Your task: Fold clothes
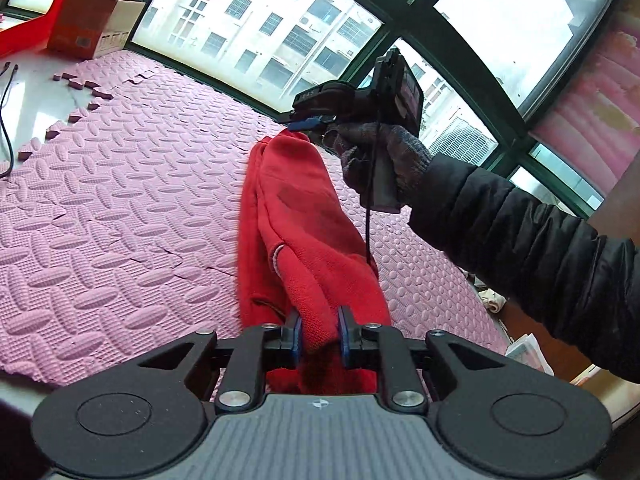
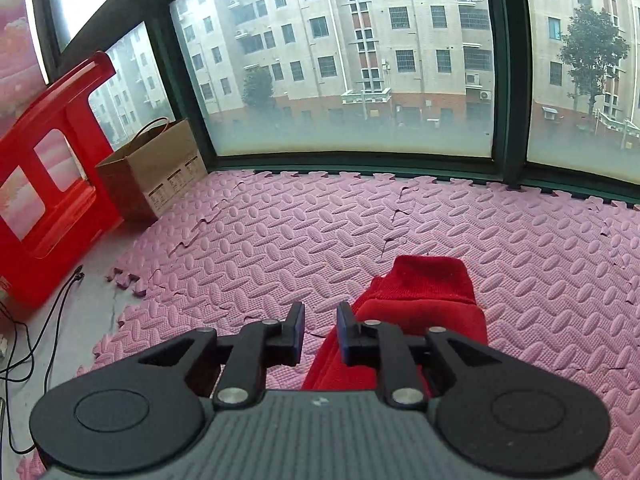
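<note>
Between the blue pads of the left gripper (image 1: 319,330) a fold of the red knitted garment (image 1: 296,216) is seen; contact appears loose, and a firm clench cannot be confirmed. The right gripper (image 2: 319,330) is seen slightly parted with nothing between its fingers; in the left view its tips stand just at the garment's far end. The garment is draped as a narrow bundle over the pink embossed foam mat (image 1: 120,208), its long axis running from the left gripper away toward the window, ribbed end farthest. Risk noted: with one end released and the other loosely held, the bundle may slip and unfold.
</note>
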